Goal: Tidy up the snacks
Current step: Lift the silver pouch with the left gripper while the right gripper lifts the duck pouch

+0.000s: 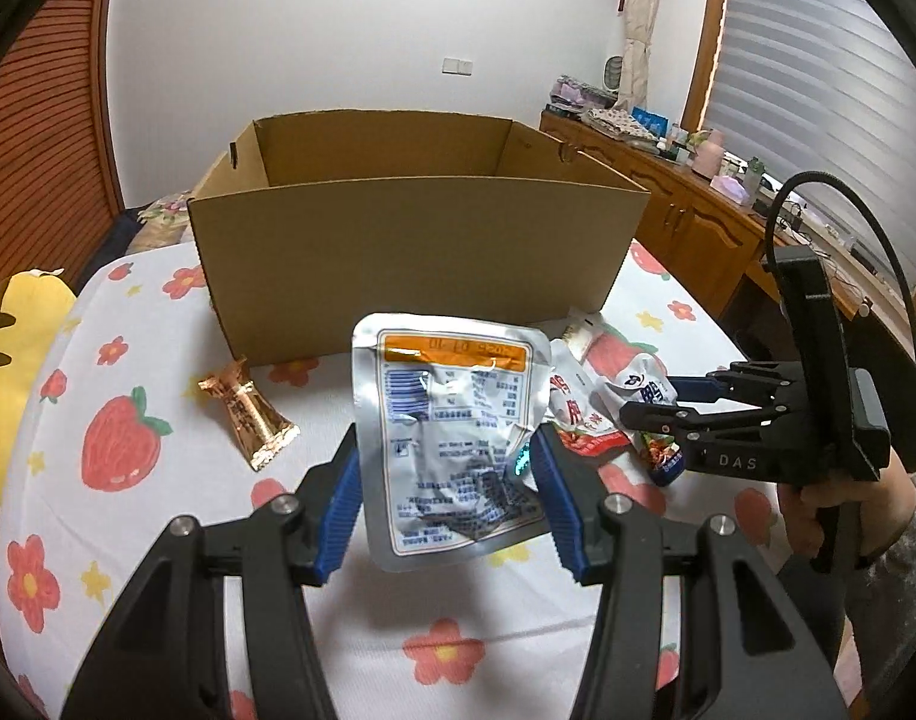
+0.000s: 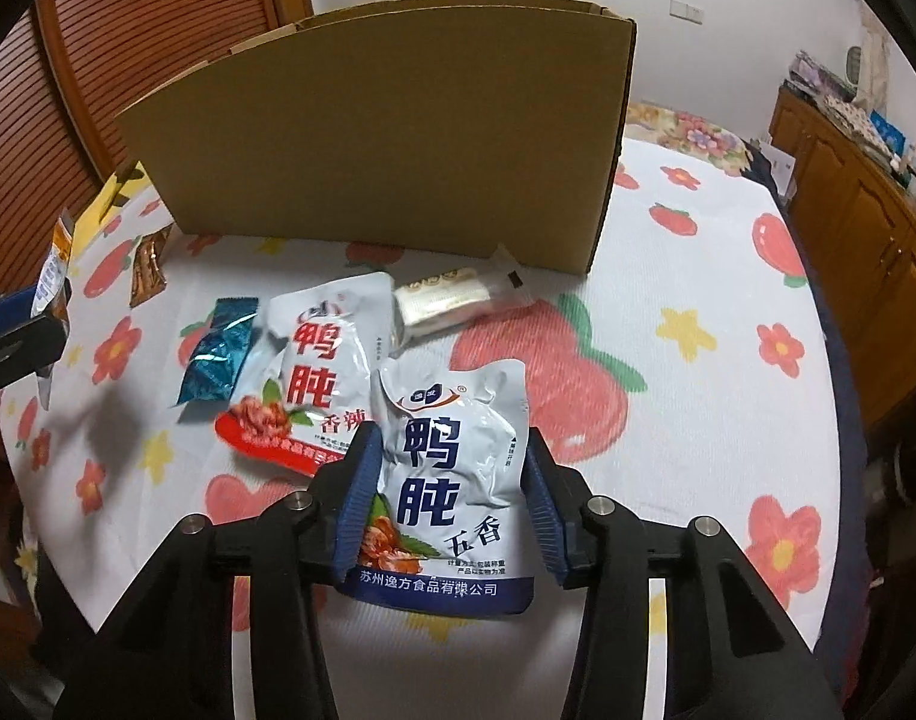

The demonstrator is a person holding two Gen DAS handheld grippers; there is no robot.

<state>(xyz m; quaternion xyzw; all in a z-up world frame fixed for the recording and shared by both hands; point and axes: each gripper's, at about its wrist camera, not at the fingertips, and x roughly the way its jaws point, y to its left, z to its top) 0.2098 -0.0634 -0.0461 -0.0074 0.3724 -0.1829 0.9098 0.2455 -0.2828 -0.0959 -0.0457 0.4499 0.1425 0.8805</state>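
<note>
My left gripper (image 1: 446, 450) is shut on a silver snack pouch with an orange band (image 1: 452, 438), held above the table in front of the open cardboard box (image 1: 416, 252). My right gripper (image 2: 446, 462) is shut on a silver pouch with blue lettering (image 2: 452, 480), low over the table; this gripper also shows in the left wrist view (image 1: 656, 408). On the table lie a silver pouch with red lettering (image 2: 308, 372), a teal wrapper (image 2: 218, 354), a pale gold-printed packet (image 2: 452, 300) and a copper candy wrapper (image 1: 251, 414).
The box (image 2: 386, 138) stands at the table's far side on a white cloth with strawberries and flowers (image 2: 698, 360). A wooden sideboard (image 1: 686, 210) with clutter runs along the right. A yellow cushion (image 1: 14, 348) lies at the left edge.
</note>
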